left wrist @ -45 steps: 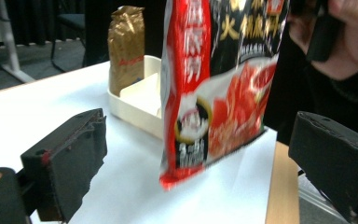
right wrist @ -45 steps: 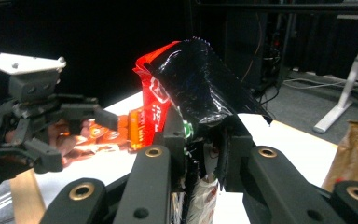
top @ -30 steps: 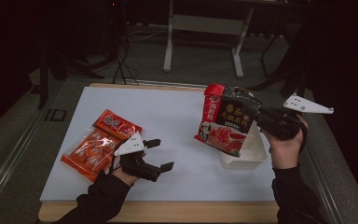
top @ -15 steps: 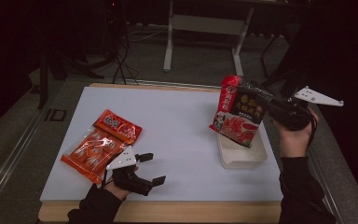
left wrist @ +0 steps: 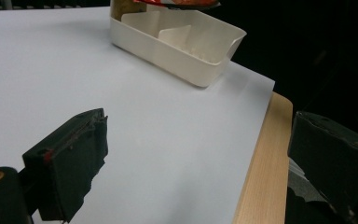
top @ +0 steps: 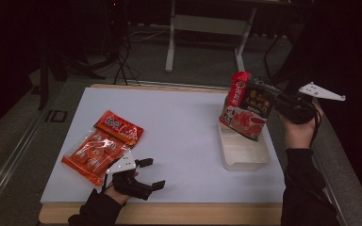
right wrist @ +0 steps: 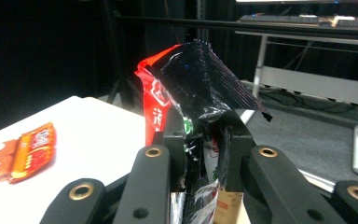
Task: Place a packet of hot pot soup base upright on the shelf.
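A red and black snack packet [top: 246,106] hangs tilted above the white plastic tray [top: 245,155] at the table's right. My right gripper [top: 274,100] is shut on the packet's upper right edge; in the right gripper view the crumpled packet [right wrist: 196,88] is pinched between the jaws of this gripper [right wrist: 206,140]. My left gripper [top: 154,173] rests open near the front edge, just right of two orange-red packets [top: 104,143], holding nothing. In the left gripper view the jaws of that gripper [left wrist: 200,163] stand wide apart, facing the tray [left wrist: 182,44] with the packet's lower edge [left wrist: 177,2] above it.
A white sheet [top: 179,136] covers the wooden table, whose front edge [top: 193,213] shows bare wood. Inside the tray is a divider [left wrist: 175,32]. The orange-red packets [right wrist: 25,151] lie far left in the right gripper view. Dark floor, cables and a stand leg [top: 170,42] lie beyond.
The right gripper carried the packet up and to the right over the tray. The left gripper drew back toward the front edge, still open.
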`<state>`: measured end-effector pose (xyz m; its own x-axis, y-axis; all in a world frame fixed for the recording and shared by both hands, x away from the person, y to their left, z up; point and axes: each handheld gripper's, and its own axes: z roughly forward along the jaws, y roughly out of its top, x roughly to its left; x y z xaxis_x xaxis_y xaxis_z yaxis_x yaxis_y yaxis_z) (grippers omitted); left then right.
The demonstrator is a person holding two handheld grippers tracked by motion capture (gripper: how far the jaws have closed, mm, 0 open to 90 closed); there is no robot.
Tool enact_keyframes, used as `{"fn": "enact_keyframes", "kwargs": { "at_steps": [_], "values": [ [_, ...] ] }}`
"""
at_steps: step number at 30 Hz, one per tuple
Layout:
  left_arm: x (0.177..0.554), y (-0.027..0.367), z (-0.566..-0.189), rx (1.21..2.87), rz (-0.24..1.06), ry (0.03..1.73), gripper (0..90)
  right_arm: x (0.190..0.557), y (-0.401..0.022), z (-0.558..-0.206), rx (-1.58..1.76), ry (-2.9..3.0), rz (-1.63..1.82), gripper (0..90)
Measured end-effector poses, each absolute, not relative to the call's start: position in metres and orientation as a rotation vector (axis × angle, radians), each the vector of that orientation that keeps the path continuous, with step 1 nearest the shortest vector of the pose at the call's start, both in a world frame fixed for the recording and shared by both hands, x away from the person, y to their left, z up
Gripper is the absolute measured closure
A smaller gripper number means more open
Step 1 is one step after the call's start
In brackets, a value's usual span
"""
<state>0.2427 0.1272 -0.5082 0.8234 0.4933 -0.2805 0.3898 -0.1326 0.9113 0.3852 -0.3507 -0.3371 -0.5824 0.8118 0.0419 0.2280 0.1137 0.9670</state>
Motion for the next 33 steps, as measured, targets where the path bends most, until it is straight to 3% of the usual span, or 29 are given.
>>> {"fn": "enact_keyframes", "kwargs": {
  "at_steps": [16,33],
  "values": [
    [0.244,0.127,-0.513,1.754,0.079,0.687,5.3,0.410,-0.366,-0.366,0.901,1.943,1.507,76.4],
    [0.244,0.127,-0.514,1.751,0.068,0.686,5.3,0.421,-0.355,-0.383,0.762,2.027,1.500,75.7]
  ]
}}
